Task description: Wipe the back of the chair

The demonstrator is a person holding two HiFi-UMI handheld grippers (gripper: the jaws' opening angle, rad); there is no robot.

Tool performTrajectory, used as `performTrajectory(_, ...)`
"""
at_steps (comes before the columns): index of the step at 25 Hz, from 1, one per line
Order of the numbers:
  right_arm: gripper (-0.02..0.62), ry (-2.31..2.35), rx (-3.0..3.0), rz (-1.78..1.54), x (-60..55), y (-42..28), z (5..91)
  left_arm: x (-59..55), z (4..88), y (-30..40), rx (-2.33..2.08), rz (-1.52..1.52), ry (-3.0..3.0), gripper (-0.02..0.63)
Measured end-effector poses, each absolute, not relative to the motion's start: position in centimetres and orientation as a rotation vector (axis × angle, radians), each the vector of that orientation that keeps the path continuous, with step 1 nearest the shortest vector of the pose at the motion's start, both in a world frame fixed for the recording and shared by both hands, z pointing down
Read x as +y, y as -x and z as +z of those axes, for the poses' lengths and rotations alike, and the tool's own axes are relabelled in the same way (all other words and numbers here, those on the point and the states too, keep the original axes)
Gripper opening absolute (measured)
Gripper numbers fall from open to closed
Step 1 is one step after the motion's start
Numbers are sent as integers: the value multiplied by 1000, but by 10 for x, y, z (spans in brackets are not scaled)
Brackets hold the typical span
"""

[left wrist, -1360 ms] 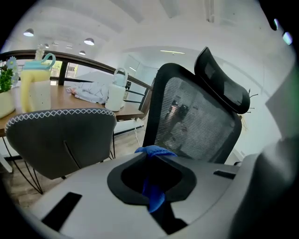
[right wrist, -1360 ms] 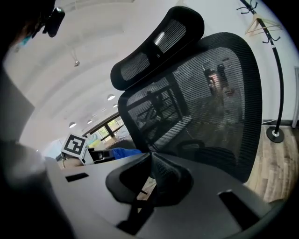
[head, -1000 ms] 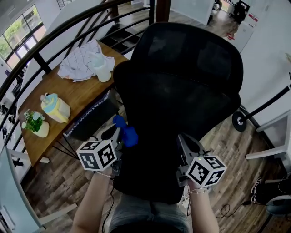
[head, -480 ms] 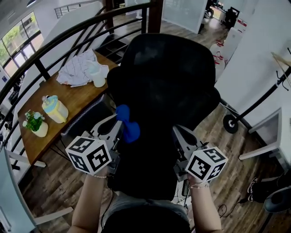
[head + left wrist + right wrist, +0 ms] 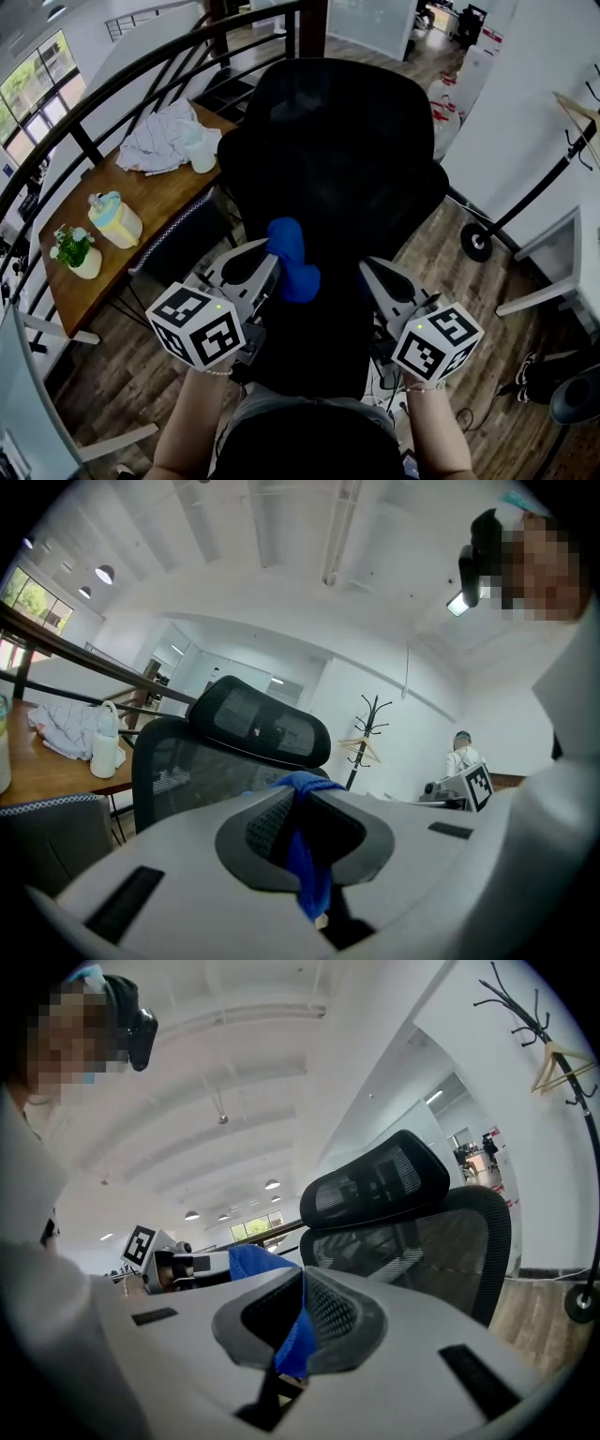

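One chair [image 5: 337, 141]; left gripper [image 5: 272, 255], right gripper [image 5: 368, 268] (two) each pinch one cloth [image 5: 302, 855] [image 5: 295, 1337].

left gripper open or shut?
Shut: the left gripper has its fingers pinched on the blue cloth, which bunches out past the tips.

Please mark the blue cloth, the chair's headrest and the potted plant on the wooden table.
blue cloth [image 5: 292, 262]: head view, on its bunched middle.
headrest [image 5: 262, 726]: left gripper view, on the centre of its mesh panel.
potted plant [image 5: 70, 248]: head view, on the green leaves above the pot.
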State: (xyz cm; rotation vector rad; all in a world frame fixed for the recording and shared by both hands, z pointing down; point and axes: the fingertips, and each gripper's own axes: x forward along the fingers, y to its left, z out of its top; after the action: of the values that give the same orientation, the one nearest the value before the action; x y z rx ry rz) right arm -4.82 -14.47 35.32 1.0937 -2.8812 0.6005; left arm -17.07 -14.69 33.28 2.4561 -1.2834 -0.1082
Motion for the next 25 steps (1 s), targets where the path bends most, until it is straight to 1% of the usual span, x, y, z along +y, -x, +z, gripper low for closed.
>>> performTrajectory(16, 31, -835, -2788, 432, -115, 63, 360, -124, 356, 156, -1199, -74, -2422, 34)
performTrajectory(25, 31, -781, -2734, 406, -108, 62, 367, -119, 366, 150, -1187, -82, -2397, 34)
